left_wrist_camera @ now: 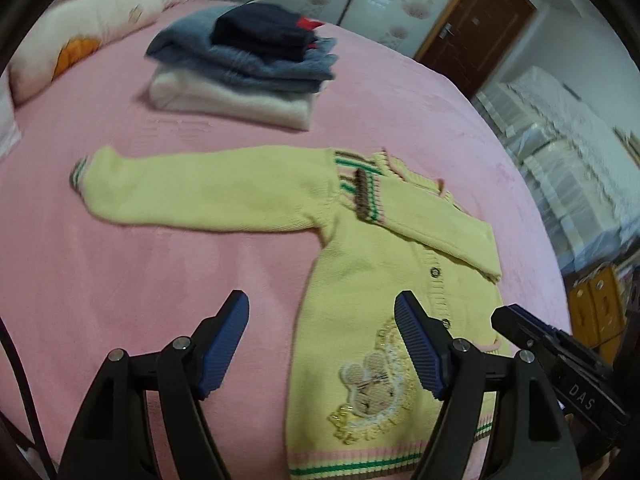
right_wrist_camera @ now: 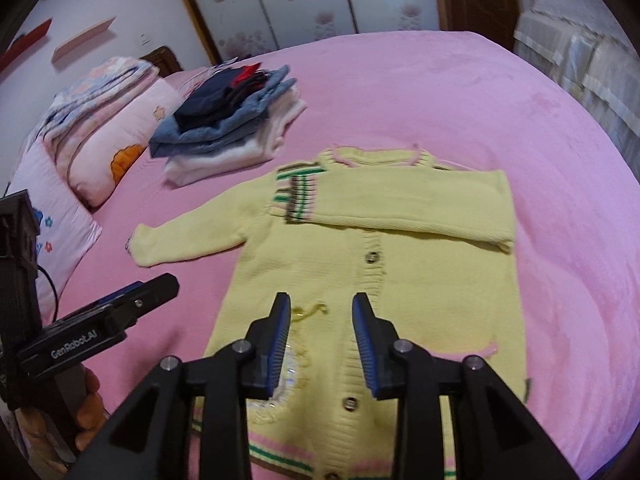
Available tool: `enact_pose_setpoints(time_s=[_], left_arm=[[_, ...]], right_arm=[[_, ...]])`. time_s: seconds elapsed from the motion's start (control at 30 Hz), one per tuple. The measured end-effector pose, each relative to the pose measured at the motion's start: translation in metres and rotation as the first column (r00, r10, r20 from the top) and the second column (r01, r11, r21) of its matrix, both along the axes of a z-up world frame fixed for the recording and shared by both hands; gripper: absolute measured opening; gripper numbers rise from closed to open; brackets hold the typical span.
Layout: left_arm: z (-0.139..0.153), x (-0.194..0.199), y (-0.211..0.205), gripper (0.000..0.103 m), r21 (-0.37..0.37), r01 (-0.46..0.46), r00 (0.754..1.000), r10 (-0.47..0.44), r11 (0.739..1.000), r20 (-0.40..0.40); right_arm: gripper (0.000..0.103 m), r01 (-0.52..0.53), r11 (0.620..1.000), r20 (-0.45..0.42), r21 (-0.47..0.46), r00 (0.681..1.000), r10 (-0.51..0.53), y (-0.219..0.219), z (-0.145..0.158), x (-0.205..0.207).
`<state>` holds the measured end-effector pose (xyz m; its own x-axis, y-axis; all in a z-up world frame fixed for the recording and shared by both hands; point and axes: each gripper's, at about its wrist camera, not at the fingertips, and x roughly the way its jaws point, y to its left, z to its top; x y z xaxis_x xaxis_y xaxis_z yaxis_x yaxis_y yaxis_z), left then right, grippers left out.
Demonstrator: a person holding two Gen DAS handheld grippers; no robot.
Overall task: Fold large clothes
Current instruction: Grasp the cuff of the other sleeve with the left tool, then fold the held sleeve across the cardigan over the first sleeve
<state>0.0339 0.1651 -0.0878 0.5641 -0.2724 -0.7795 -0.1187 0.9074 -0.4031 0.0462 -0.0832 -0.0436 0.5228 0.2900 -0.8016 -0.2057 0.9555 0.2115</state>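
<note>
- One sleeve [right_wrist_camera: 404, 204] of your yellow cardigan [right_wrist_camera: 372, 280] lies folded across the chest; the left sleeve [left_wrist_camera: 200, 188] lies spread out, unfolded.
- Your left gripper [left_wrist_camera: 320, 344] and right gripper [right_wrist_camera: 322, 344] are both open, holding nothing.

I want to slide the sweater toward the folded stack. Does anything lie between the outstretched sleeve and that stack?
Nothing: only bare pink bedspread separates the outstretched sleeve from the folded stack, clearest in the left wrist view.

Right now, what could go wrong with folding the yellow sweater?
The right sleeve is folded across the chest, and nothing holds it, so tugging the sweater might undo it. The left sleeve lies spread out; dragging it could bunch it. Both grippers, left and right, hang open above the sweater, and the buttons could catch a finger.
</note>
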Motion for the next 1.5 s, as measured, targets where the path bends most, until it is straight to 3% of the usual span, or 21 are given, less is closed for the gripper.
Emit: enact_pose_setpoints(time_s=[0.1,0.17,0.3,0.37,0.43,0.6,0.67,0.8,0.87,0.93,1.1,1.27,1.4,1.43,1.47,1.5], left_arm=[[-0.027,-0.002,0.036,0.074,-0.113,-0.071,0.997,0.071,0.991,-0.003],[-0.045,-0.003,0.062,0.074,-0.197,-0.129,0.991,0.131,0.972,-0.002],[-0.085,-0.003,0.111,0.073,-0.343,-0.247,0.966,0.258,0.906,-0.013],[-0.099,0.0,0.126,0.064,-0.4,-0.272,0.956,0.292,0.875,-0.01],[-0.11,0.006,0.137,0.062,-0.452,-0.292,0.944,0.33,0.843,0.005],[-0.122,0.026,0.153,0.055,-0.512,-0.328,0.918,0.397,0.794,0.028],[-0.125,0.033,0.159,0.045,-0.529,-0.352,0.904,0.428,0.772,0.022],[-0.123,0.039,0.179,0.031,-0.54,-0.433,0.854,0.52,0.722,0.011],[-0.119,0.039,0.184,0.023,-0.525,-0.467,0.832,0.555,0.711,0.011],[-0.114,0.044,0.183,0.01,-0.49,-0.484,0.829,0.559,0.725,0.01],[-0.078,0.062,0.162,0.006,-0.371,-0.462,0.85,0.521,0.806,0.074],[-0.008,0.095,0.082,0.006,-0.241,-0.275,0.919,0.328,0.931,0.22],[0.028,0.124,-0.013,0.006,-0.112,-0.074,0.949,0.104,0.991,0.299],[0.031,0.129,-0.038,0.009,-0.07,-0.03,0.953,0.05,0.997,0.3],[0.03,0.136,-0.063,0.023,-0.032,0.015,0.957,-0.006,0.999,0.289],[0.027,0.139,-0.088,0.03,-0.008,0.071,0.962,-0.066,0.997,0.264]], right_arm=[[0.032,-0.055,0.998,-0.011,-0.016,0.998,0.055,0.031,-0.008,0.007],[0.032,-0.079,0.997,-0.021,-0.024,0.997,0.079,0.045,-0.013,0.011],[0.032,-0.133,0.991,-0.041,-0.027,0.99,0.132,0.077,-0.026,0.021],[0.032,-0.15,0.988,-0.044,-0.032,0.988,0.148,0.086,-0.029,0.024],[0.032,-0.168,0.985,-0.044,-0.042,0.985,0.166,0.096,-0.034,0.028],[0.032,-0.183,0.982,-0.06,-0.052,0.982,0.18,0.103,-0.043,0.036],[0.032,-0.181,0.982,-0.066,-0.048,0.982,0.178,0.103,-0.046,0.039],[0.032,-0.169,0.985,-0.075,-0.039,0.983,0.166,0.094,-0.051,0.042],[0.032,-0.163,0.986,-0.076,-0.035,0.984,0.16,0.089,-0.052,0.043],[0.032,-0.159,0.987,-0.076,-0.028,0.985,0.156,0.085,-0.053,0.044],[0.032,-0.13,0.992,-0.073,0.004,0.989,0.13,0.068,-0.054,0.046],[0.032,-0.057,0.997,-0.056,0.047,0.997,0.059,0.03,-0.048,0.045],[0.032,0.029,0.998,-0.04,0.06,0.999,-0.027,-0.016,-0.045,0.042],[0.032,0.049,0.997,-0.041,0.061,0.998,-0.047,-0.027,-0.046,0.041],[0.032,0.075,0.995,-0.045,0.062,0.996,-0.072,-0.041,-0.047,0.04],[0.032,0.093,0.994,-0.049,0.061,0.995,-0.09,-0.05,-0.048,0.04]])
